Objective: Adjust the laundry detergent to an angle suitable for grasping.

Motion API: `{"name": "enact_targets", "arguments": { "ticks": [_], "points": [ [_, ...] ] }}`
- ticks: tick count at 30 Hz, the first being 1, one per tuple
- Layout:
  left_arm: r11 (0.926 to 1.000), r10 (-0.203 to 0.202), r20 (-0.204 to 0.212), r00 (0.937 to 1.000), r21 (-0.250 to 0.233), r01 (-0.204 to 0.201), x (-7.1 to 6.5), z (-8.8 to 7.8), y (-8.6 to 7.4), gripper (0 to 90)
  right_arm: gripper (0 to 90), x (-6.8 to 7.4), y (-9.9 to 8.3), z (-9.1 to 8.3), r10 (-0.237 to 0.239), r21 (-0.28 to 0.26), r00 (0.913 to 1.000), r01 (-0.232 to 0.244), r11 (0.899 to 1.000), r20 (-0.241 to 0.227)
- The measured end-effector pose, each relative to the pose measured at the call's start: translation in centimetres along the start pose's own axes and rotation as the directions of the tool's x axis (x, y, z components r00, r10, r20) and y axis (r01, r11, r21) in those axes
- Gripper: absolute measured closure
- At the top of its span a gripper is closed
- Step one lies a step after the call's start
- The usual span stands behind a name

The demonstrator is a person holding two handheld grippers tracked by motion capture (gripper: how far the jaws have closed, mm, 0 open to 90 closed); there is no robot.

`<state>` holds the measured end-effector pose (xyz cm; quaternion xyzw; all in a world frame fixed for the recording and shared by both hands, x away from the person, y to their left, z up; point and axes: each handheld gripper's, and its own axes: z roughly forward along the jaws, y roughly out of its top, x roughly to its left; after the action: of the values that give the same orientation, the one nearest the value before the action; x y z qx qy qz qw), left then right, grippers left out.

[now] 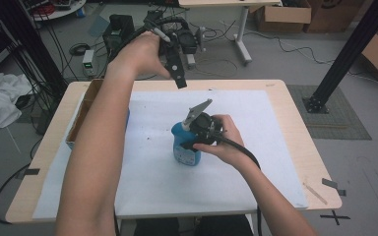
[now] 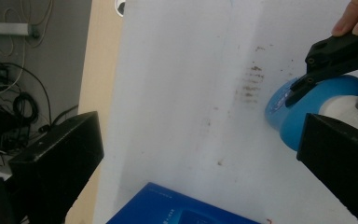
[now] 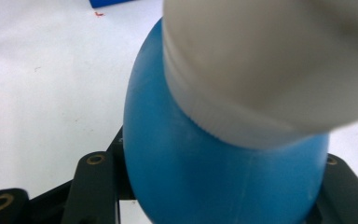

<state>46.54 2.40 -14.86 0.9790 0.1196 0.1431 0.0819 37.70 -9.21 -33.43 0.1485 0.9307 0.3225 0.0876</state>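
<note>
Forearms reach in from below in the high view: the right gripper (image 1: 193,140) clamps the blue bottle (image 1: 183,147) standing mid-bench (image 1: 285,98). Left gripper (image 2: 200,172) view: jaws wide apart, empty, over white paper (image 2: 177,70). Right gripper view: white cap (image 3: 270,70) up close, jaws pressing the bottle's sides.

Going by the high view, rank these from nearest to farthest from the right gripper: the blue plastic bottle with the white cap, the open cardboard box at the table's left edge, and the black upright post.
1. Blue plastic bottle with the white cap: held in the right gripper, mid-table.
2. Open cardboard box: at the table's left edge, beyond the left forearm.
3. Black upright post: on the floor off the table's far right corner.
</note>
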Motion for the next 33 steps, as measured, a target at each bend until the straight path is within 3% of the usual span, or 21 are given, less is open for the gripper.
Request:
{"name": "enact_targets", "arguments": {
  "ticks": [6, 9, 13, 18, 21, 22, 23, 30, 33],
  "points": [
    [1.0, 0.003, 0.004, 1.0, -0.002, -0.003, 0.0, -0.1, -0.2, 1.0, 44.1, 0.2, 0.3, -0.6, -0.048, -0.039, 0.9987, 0.047, 0.998, -0.016],
    [1.0, 0.003, 0.007, 1.0, 0.001, -0.003, 0.0, -0.2, -0.3, 1.0, 44.0, 0.0, 0.6, -1.3, -0.078, -0.073, 0.9954, 0.074, 0.995, -0.056],
    [1.0, -0.003, 0.012, 0.9999, -0.004, 0.004, -0.1, -0.2, -0.4, 1.0, 44.0, 0.0, 1.0, -1.8, -0.132, -0.092, 0.9837, 0.121, 0.988, -0.122],
    [1.0, 0.008, 0.014, 0.9999, 0.002, -0.008, -0.1, -0.2, -0.3, 0.9, 44.1, 0.1, 1.1, -2.0, -0.174, -0.113, 0.9722, 0.158, 0.981, -0.156],
    [1.0, 0.003, 0.016, 0.9999, 0.001, -0.003, -0.2, -0.3, -0.4, 0.9, 44.1, 0.0, 1.0, -2.1, -0.21, -0.149, 0.9548, 0.181, 0.972, -0.211],
    [1.0, 0.003, 0.016, 0.9999, 0.001, -0.003, -0.2, -0.3, -0.4, 0.9, 44.1, 0.0, 1.0, -2.1, -0.21, -0.149, 0.9548, 0.181, 0.972, -0.211],
    [0.9999, 0.008, 0.016, 0.9998, 0.008, -0.008, -0.2, -0.3, -0.4, 0.9, 44.3, 0.0, 1.0, -2.3, -0.227, -0.164, 0.9489, 0.193, 0.967, -0.219],
    [1.0, 0.003, 0.016, 0.9999, 0.002, -0.003, -0.3, -0.2, -0.5, 0.9, 44.5, 0.3, 1.0, -1.8, -0.251, -0.162, 0.9443, 0.219, 0.962, -0.213],
    [0.9999, 0.008, 0.014, 0.9999, 0.009, -0.008, -0.3, -0.2, -0.5, 0.9, 44.5, 0.5, 0.8, -1.1, -0.267, -0.168, 0.9378, 0.233, 0.958, -0.222]
  ]
}}
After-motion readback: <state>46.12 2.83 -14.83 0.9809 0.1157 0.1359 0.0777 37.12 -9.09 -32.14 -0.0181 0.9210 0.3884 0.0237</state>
